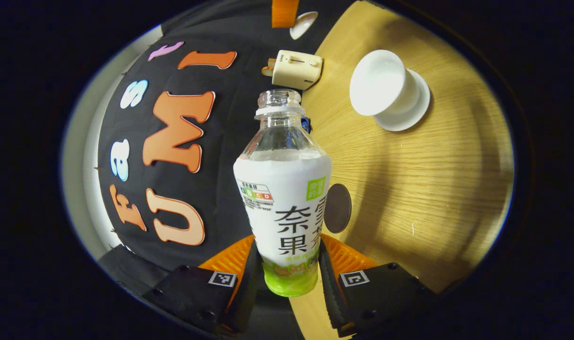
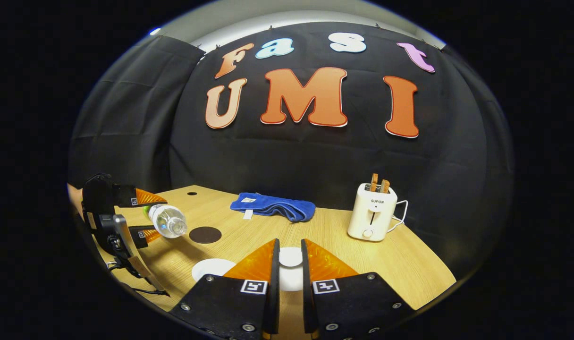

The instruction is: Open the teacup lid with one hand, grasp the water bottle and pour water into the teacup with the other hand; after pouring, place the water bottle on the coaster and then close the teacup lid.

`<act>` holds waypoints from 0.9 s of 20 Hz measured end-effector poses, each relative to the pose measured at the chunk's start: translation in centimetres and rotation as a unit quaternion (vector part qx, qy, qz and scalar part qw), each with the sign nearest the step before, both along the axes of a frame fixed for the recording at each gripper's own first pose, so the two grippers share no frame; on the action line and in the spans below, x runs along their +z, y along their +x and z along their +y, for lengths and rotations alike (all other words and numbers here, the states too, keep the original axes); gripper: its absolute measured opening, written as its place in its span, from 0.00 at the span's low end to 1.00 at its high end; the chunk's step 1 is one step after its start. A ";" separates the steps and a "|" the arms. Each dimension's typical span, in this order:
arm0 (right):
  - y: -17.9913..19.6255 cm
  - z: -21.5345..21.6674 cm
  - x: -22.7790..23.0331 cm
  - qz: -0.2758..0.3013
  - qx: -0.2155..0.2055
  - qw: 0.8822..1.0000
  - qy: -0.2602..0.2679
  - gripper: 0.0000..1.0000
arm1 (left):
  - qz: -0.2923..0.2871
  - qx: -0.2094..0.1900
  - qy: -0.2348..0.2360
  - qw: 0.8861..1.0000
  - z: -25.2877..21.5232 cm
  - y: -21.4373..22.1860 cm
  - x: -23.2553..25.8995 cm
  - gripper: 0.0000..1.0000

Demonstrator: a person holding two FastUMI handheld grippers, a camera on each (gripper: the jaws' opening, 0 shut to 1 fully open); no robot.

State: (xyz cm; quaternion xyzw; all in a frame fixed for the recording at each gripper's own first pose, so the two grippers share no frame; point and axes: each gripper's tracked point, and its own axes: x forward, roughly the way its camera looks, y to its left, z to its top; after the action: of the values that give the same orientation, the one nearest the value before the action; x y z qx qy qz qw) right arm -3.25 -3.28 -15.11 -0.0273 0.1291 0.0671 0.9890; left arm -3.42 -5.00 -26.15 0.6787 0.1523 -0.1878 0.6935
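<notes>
Left tongs (image 1: 287,274) clamp tilted water bottle (image 1: 283,198) beside coaster (image 1: 338,208).

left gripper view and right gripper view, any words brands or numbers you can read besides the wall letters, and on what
"SUPOR": front of the toaster.
water bottle: printed wrap, partly turned away; its small print is too small to read.
left gripper, right gripper: square coded markers, no words.
teacup lid: plain, no text.
</notes>
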 end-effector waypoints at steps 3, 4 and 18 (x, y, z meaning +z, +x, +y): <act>0.0 -0.2 0.1 -0.003 0.000 1.000 -0.002 0.20 | 0.001 -0.014 0.021 1.000 -0.3 0.1 -0.2 0.63; -0.1 -0.3 0.1 -0.003 0.000 1.000 -0.001 0.21 | -0.001 -0.020 0.030 0.999 -0.5 0.2 -0.2 0.65; -0.7 -0.9 0.0 -0.008 0.005 1.000 -0.002 0.21 | -0.018 -0.079 0.116 0.990 -1.3 1.0 0.8 0.65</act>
State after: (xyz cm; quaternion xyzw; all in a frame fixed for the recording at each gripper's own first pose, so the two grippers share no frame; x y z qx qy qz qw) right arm -3.92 -4.19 -15.13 -0.0301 0.1208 0.0712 0.9897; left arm -2.37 -6.34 -25.38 0.7680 0.1064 -0.2103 0.5956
